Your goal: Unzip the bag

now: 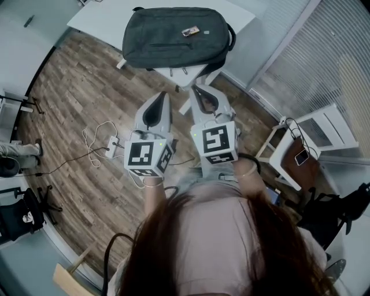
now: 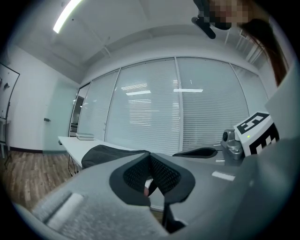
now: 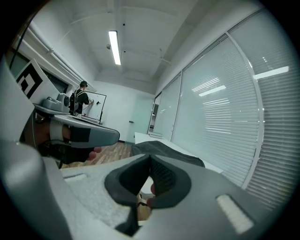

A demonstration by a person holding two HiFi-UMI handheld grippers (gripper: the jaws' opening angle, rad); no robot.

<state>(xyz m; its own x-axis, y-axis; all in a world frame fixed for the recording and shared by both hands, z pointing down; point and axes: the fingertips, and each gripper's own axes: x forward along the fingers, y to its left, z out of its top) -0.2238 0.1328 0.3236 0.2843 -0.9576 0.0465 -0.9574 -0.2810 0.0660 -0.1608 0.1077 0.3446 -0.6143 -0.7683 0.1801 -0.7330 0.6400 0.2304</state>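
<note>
A dark grey backpack [image 1: 173, 37] lies flat on the white table [image 1: 104, 17], a small tag on its top face. Both grippers hover short of the table's near edge, over the floor, apart from the bag. My left gripper [image 1: 163, 97] is shut with nothing between its jaws; in the left gripper view the backpack [image 2: 101, 153] shows low beyond the closed tips [image 2: 150, 157]. My right gripper [image 1: 198, 91] is also shut and empty; in the right gripper view the backpack [image 3: 166, 152] lies past its closed tips [image 3: 150, 157]. The zipper pull is not discernible.
A white power strip with cables [image 1: 110, 145] lies on the wood floor at left. A white side table [image 1: 300, 147] with a phone stands at right by the slatted blinds [image 1: 324, 52]. A black chair base [image 1: 23, 211] sits at lower left. A person stands far off [image 3: 80, 101].
</note>
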